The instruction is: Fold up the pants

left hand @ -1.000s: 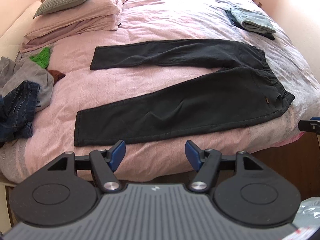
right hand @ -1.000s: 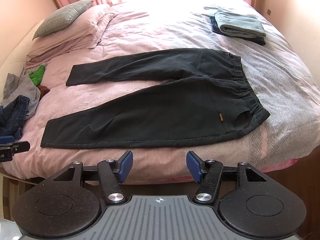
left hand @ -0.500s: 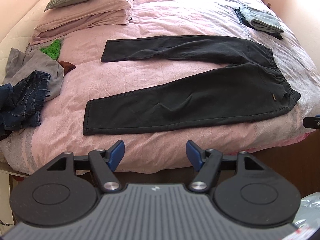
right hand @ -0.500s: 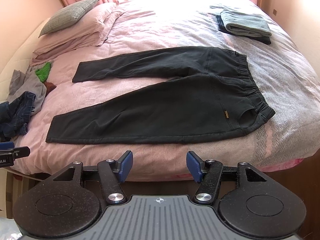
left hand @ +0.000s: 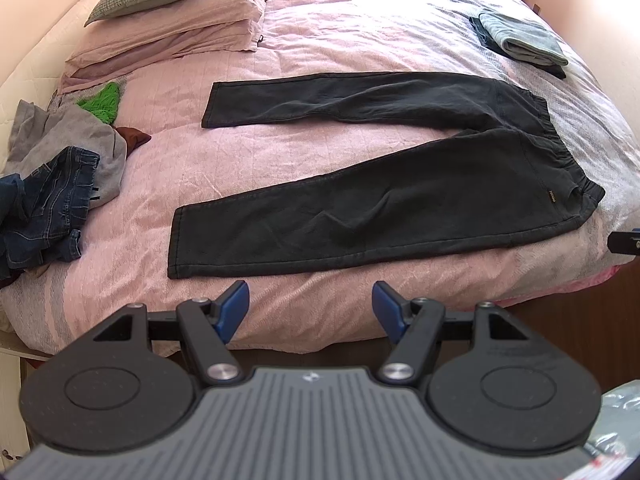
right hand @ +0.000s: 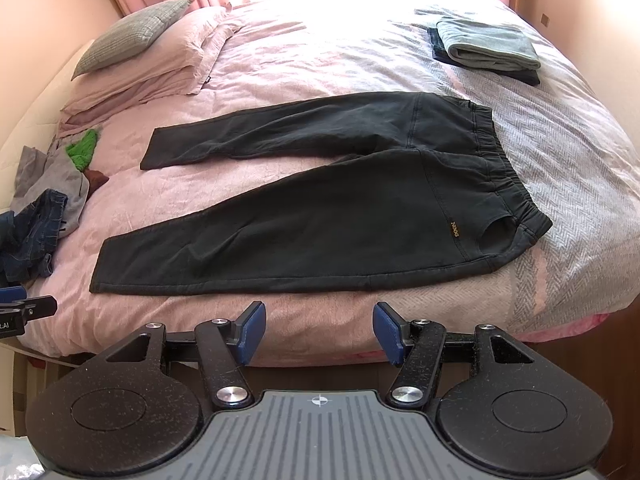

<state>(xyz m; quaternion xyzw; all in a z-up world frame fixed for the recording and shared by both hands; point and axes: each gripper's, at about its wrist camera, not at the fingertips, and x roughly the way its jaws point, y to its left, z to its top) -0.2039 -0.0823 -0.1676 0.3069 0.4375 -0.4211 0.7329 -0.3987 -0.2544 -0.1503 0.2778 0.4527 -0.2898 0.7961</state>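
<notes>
left wrist view | pants (left hand: 400,204) lay lengthwise left-right just beyond spread, empty left gripper (left hand: 310,306) | right gripper (right hand: 319,332) likewise spread, nearer waistband (right hand: 508,184)

Black pants (right hand: 320,216) lie flat on the bed (right hand: 560,152); right gripper (right hand: 319,332) gapes empty.

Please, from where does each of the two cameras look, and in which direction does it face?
Left wrist: sits behind the open left gripper, above the bed's near edge, facing down across the black pants.
Right wrist: behind the open right gripper, same direction; pants' waistband nearer.
Shared: pants, pillows, folded clothes, jeans pile.
</notes>
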